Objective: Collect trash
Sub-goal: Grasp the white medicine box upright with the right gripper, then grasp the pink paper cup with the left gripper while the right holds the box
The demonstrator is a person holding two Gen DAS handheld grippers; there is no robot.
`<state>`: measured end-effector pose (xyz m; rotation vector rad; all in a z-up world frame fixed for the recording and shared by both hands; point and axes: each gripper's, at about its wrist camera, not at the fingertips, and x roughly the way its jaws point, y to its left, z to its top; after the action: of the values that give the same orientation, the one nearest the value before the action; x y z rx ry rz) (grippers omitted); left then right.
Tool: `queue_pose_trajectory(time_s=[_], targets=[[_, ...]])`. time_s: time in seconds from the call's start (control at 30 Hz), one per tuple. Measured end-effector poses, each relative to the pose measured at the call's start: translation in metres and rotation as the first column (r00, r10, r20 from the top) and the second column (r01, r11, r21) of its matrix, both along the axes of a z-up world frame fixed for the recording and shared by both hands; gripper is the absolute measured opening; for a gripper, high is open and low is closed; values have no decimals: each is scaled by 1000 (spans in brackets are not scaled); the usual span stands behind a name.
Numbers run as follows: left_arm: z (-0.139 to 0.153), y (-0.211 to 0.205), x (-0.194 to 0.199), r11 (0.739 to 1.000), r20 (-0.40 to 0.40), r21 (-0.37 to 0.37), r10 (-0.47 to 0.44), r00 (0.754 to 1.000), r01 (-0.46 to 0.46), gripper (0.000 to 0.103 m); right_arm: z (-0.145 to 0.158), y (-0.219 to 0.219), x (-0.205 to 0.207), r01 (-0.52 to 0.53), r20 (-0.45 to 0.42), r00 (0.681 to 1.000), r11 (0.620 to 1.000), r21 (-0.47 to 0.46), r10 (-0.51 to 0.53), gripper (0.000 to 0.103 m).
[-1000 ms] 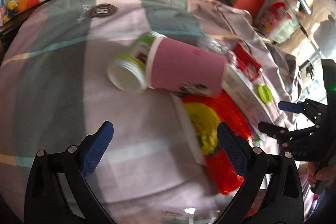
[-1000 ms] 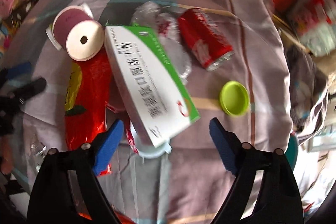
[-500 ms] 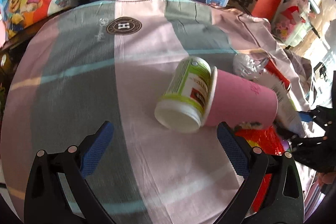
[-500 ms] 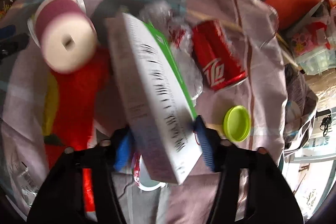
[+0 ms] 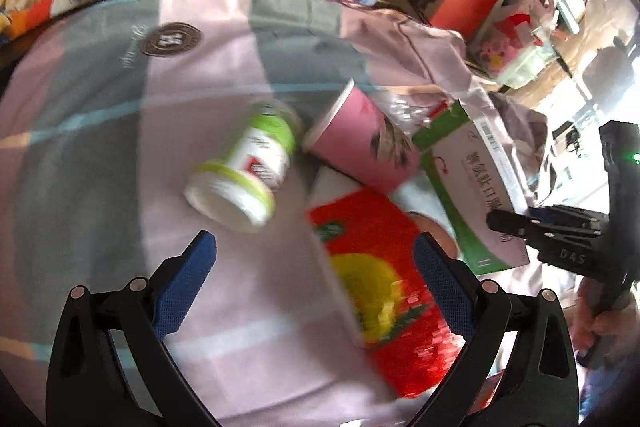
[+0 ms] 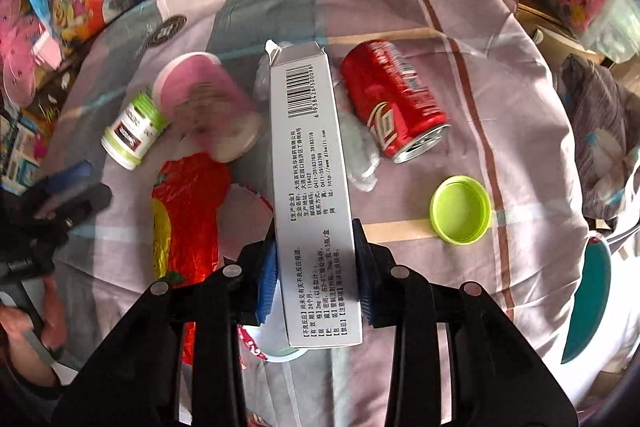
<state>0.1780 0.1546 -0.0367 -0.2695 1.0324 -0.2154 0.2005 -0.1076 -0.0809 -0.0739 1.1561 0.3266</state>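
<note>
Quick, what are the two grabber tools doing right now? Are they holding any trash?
Left tool: open, holding nothing.
Right tool: closing on the white and green box, pads on its sides.

The pink cup (image 6: 208,111) is smeared with blur, its print unreadable. The box (image 6: 312,187) hides most of the crumpled clear plastic (image 6: 362,151) and a white, red-rimmed lid (image 6: 256,203). The red wrapper (image 5: 384,287) blurs too.

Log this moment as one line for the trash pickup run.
task: collect trash | right tongs: closing on medicine box | left tongs: open, empty | red can, green lid: on cloth
</note>
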Motion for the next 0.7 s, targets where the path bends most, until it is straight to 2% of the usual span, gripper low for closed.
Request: queue_pose_trajectory(time_s=[0.2,0.37,0.47,0.6,0.7], targets=[[7,-41,25,1000,-15,13,-10,1000,10,99,17,-26,7,7,9,1000,999,53,-7,31],[5,-62,53,999,-20,32,19,1000,-19,99,34,-52,21,32,62,997,999,44,-34,31],[-5,-65,67,997,-47,29,78,996,-77,99,33,-62,34,32,60,998,999,34,-34,32],[-21,-59,85,979,-85,18,202,976,-201,99,29,-65,52,22,54,998,999,42,-24,32],[-27,-63,98,970,-101,23,245,964,-243,99,22,-67,63,21,52,998,999,46,-24,32]])
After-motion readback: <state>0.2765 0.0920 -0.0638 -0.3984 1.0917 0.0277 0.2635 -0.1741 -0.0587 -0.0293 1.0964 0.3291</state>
